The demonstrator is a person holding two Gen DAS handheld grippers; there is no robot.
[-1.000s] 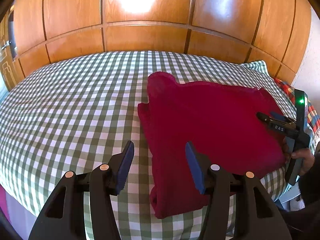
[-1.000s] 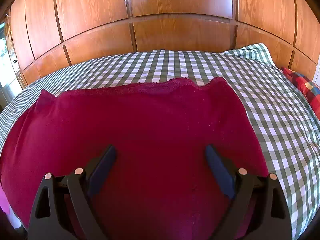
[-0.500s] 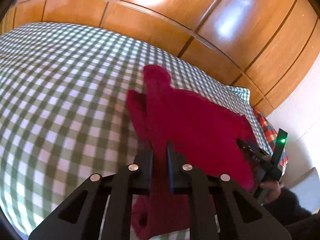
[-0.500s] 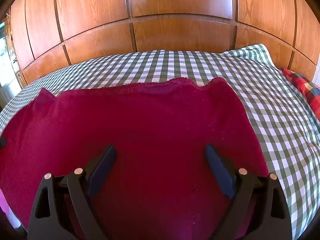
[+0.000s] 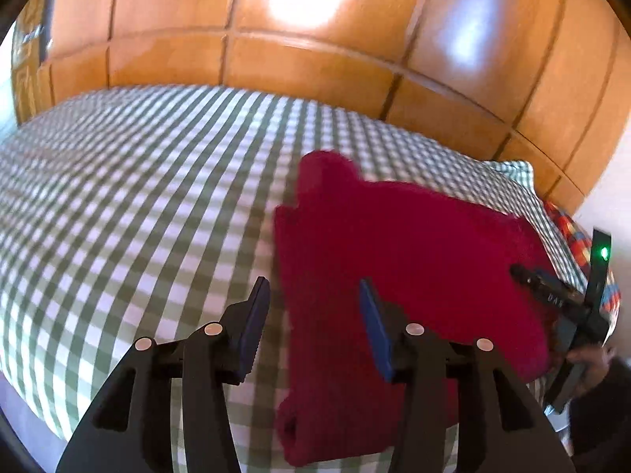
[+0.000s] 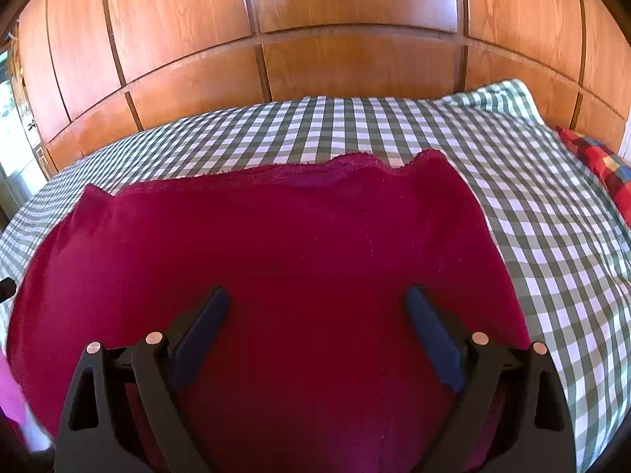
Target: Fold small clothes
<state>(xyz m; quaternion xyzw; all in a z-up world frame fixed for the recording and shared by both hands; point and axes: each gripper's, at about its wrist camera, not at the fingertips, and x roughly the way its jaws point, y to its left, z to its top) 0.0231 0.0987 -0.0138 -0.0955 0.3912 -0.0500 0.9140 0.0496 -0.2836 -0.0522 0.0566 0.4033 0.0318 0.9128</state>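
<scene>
Left tongs (image 5: 311, 303) have just been opening; jaws now apart, gripping nothing, with the left edge of the red garment (image 5: 394, 268) lying on the bed (image 5: 138, 197) below and between the blue pads. Right tongs (image 6: 315, 315) spread wide, released, hovering over the middle of the garment. Garment partly folded, flat on the checked cover. Wooden panelling (image 6: 315, 59) beyond both tongs; plaid cushion (image 6: 603, 161) far right.

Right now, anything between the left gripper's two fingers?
Left wrist view: left gripper is open over the left edge of the red garment and the checked bedsheet; nothing is pinched.
</scene>
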